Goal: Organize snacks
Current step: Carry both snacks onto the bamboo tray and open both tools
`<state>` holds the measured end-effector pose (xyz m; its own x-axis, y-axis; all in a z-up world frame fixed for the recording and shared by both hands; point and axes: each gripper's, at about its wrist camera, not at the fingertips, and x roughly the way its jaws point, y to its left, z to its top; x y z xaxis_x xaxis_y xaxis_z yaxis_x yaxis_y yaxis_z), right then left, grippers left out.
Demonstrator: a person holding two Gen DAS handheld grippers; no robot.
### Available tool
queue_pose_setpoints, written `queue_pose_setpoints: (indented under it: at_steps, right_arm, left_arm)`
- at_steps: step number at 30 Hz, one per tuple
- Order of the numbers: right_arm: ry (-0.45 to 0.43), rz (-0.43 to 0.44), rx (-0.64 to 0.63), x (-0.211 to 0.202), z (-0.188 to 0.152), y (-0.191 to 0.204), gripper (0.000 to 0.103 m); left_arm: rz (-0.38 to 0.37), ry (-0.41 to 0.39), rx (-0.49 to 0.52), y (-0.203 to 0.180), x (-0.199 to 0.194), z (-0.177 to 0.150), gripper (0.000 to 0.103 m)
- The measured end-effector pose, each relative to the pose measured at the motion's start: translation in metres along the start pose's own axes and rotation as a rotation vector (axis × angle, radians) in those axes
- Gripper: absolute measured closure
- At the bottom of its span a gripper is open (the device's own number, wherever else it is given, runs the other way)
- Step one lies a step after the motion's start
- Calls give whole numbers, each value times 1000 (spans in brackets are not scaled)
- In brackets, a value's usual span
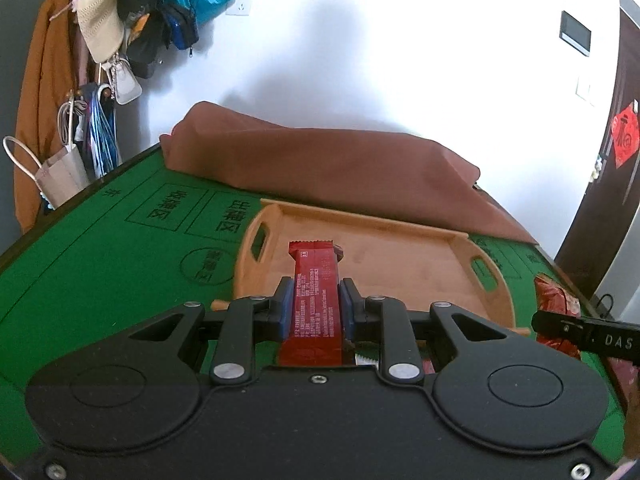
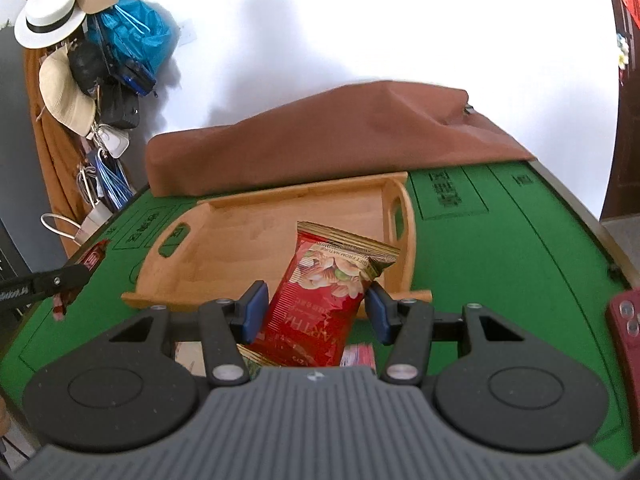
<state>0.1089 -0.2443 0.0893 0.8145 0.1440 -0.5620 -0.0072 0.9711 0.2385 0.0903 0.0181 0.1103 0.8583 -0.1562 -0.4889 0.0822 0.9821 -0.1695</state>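
Note:
My left gripper point(image 1: 315, 304) is shut on a long red snack bar point(image 1: 316, 296) and holds it above the near edge of the wooden tray point(image 1: 400, 272). My right gripper point(image 2: 316, 308) is shut on a red nut packet point(image 2: 320, 304) and holds it above the near rim of the same tray point(image 2: 240, 248). The tray's floor shows bare in both views. The right gripper with its packet shows at the right edge of the left wrist view point(image 1: 560, 320). The left gripper with its bar shows at the left edge of the right wrist view point(image 2: 72, 276).
The tray sits on a green felt table point(image 1: 100, 260). A brown cloth bundle point(image 1: 320, 164) lies behind the tray. Other packets point(image 2: 360, 354) lie on the table under my right gripper. A red phone point(image 2: 626, 332) lies at the right edge. Hats and bags point(image 2: 80, 60) hang at the left wall.

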Motion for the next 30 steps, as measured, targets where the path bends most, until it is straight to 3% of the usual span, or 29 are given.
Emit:
queue_pose_setpoints:
  at_steps: [6, 14, 21, 30]
  right_arm:
    - [-19, -47, -80, 25, 29, 3, 48]
    - [58, -65, -122, 72, 61, 7, 48]
    - [142, -82, -143, 121, 59, 8, 48]
    - [213, -67, -141, 151, 49, 7, 48]
  left_arm:
    - [36, 22, 19, -9, 38, 28, 80]
    - [47, 121, 9, -14, 111, 55, 80]
    - [81, 198, 29, -17, 168, 44, 80]
    - [84, 257, 58, -21, 202, 31, 80]
